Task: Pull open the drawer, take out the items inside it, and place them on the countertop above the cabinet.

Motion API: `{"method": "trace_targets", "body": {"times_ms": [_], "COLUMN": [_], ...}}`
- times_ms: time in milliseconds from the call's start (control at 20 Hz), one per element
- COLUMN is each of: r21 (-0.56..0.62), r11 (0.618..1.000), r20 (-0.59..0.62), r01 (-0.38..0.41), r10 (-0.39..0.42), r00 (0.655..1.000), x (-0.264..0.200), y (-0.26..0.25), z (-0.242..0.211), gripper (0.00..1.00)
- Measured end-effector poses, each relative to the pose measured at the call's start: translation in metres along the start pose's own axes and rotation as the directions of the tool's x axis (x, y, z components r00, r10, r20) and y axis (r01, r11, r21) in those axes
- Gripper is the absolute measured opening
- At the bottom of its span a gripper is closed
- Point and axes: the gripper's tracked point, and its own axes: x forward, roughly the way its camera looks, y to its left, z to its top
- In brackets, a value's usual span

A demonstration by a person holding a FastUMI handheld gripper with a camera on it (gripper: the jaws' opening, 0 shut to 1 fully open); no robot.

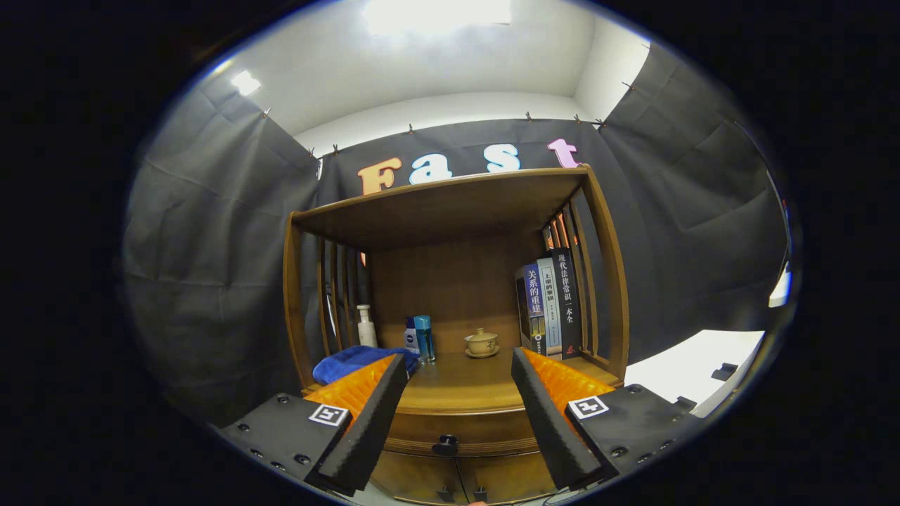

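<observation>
A wooden cabinet point(450, 239) stands ahead, with a shelf hutch over its countertop point(460, 385). Under the countertop's front edge the drawer front point(460, 429) is closed, its small dark knob point(445, 444) sitting low between my fingers. My gripper point(458, 365) is open, its two black-and-orange fingers point(369, 422) spread wide to either side of the knob and short of it. Nothing is held between them. What the drawer holds is hidden.
On the countertop lie a folded blue cloth point(351, 360), a white pump bottle point(365, 327), a blue bottle point(423, 337), a small lidded teacup on a saucer point(481, 343) and upright books point(550, 302). A white table surface point(692, 369) is to the right.
</observation>
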Motion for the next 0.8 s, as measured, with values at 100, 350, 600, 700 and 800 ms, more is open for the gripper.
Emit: {"method": "trace_targets", "body": {"times_ms": [100, 350, 600, 700, 800], "r21": [-0.012, -0.006, -0.036, -0.064, -0.089], "r11": [1.000, 0.999, 0.999, 0.997, 0.994], "r20": [0.001, 0.013, -0.040, -0.061, -0.045], "r01": [0.009, 0.046, 0.033, 0.045, 0.059], "r10": [-0.009, -0.046, -0.035, -0.049, -0.063], "r00": [1.000, 0.999, 0.999, 0.997, 0.997], "x": [0.001, 0.010, 0.023, 0.030, 0.037], "y": [0.001, 0.010, 0.023, 0.024, 0.024], "z": [-0.001, -0.011, -0.050, -0.078, -0.102], "gripper": [0.98, 0.98, 0.98, 0.98, 0.98]}}
